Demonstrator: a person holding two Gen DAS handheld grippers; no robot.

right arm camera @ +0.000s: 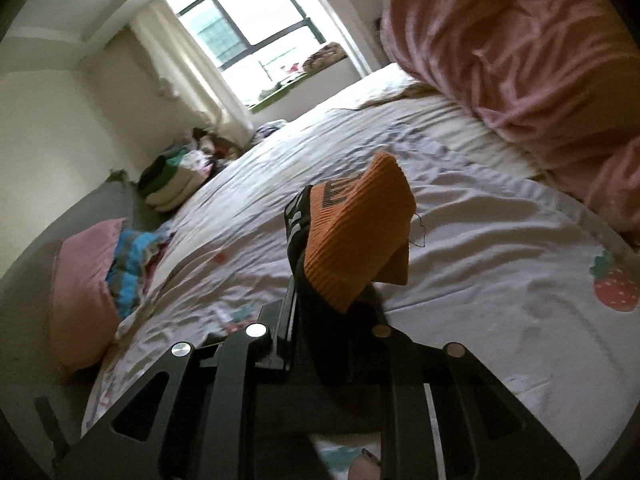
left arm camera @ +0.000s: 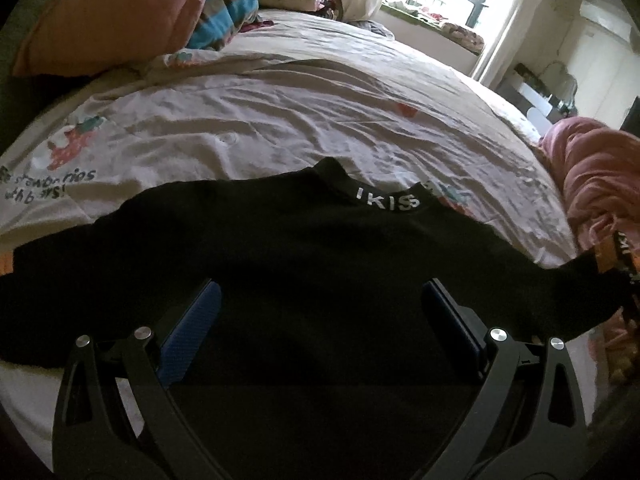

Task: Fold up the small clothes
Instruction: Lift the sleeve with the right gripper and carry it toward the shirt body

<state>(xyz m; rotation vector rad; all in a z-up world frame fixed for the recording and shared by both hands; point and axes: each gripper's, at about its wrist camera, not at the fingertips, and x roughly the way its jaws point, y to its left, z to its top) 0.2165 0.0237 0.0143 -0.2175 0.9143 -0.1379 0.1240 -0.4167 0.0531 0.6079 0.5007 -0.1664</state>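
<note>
Lying spread across the near part of the white printed bedsheet (left arm camera: 280,120), the black knit sweater with a lettered collar (left arm camera: 304,240) has one sleeve raised. Right gripper (right arm camera: 332,272) is clamped on the orange ribbed cuff (right arm camera: 356,236); left gripper (left arm camera: 320,312) hovers over the body, jaws wide, holding nothing. Recommended: carry the cuff across toward the chest, keeping the sleeve taut and flat

A small black knit sweater (left arm camera: 300,240) with white-lettered collar lies spread flat on the white printed bedsheet (left arm camera: 280,120), its ribbed orange cuff (right arm camera: 356,236) lifted above the sheet.
</note>
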